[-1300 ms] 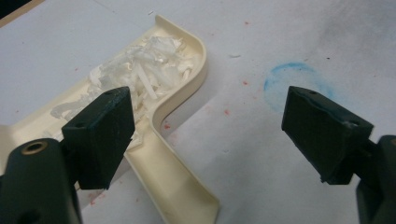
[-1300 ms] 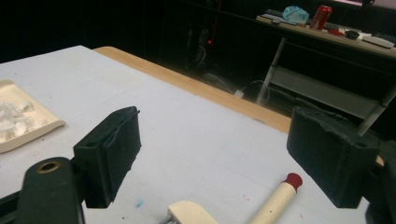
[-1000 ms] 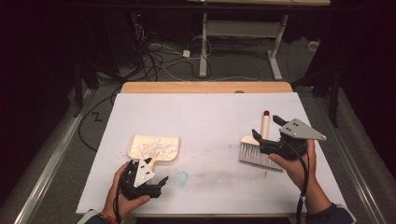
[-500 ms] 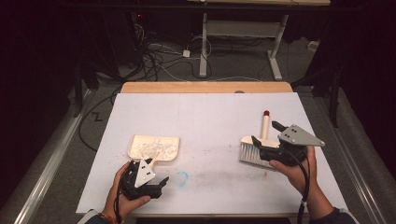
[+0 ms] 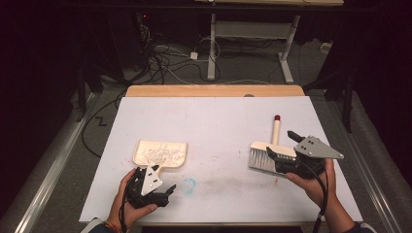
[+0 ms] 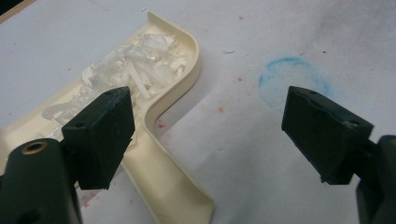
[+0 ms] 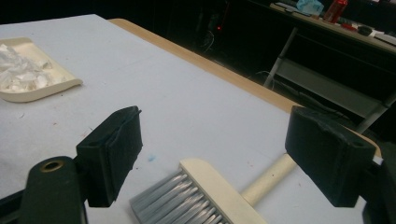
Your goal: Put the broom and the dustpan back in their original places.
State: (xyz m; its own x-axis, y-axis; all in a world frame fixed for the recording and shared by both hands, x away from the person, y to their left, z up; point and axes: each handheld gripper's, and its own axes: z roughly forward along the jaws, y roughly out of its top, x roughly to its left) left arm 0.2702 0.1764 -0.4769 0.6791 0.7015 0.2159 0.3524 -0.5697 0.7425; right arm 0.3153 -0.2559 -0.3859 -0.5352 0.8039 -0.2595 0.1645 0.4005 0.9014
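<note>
Shreds are sitting gathered in the cream dustpan on the bench, so both claws are spreading wide, left claw beside its handle, right claw over the brush.

The dustpan lies on the table at left, shreds in it; the brush lies well apart at right, handle pointing away
</note>
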